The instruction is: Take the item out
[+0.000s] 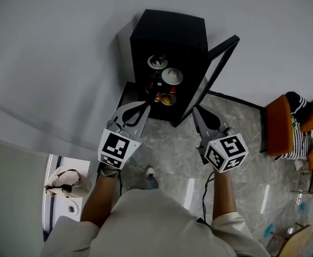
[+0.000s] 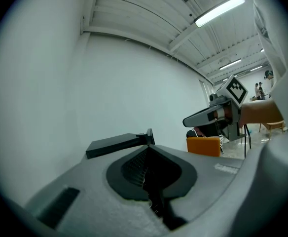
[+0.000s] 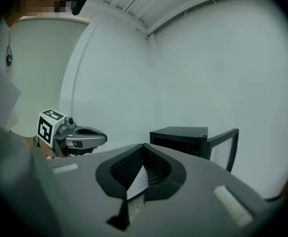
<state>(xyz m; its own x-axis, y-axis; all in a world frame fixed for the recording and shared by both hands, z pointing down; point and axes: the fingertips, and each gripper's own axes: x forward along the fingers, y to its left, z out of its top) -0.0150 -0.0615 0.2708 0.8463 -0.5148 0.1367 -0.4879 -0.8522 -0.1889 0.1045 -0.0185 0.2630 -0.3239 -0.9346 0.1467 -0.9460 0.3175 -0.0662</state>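
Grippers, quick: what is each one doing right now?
Left gripper: closed, holding nothing.
Right gripper: closed, holding nothing.

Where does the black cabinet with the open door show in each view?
Head view: black cabinet top centre, door swung right.
Left gripper view: probably the black slab left of the jaw tips, mostly hidden.
Right gripper view: right of centre, above the jaws.
Shared landmark: the white wall behind it.
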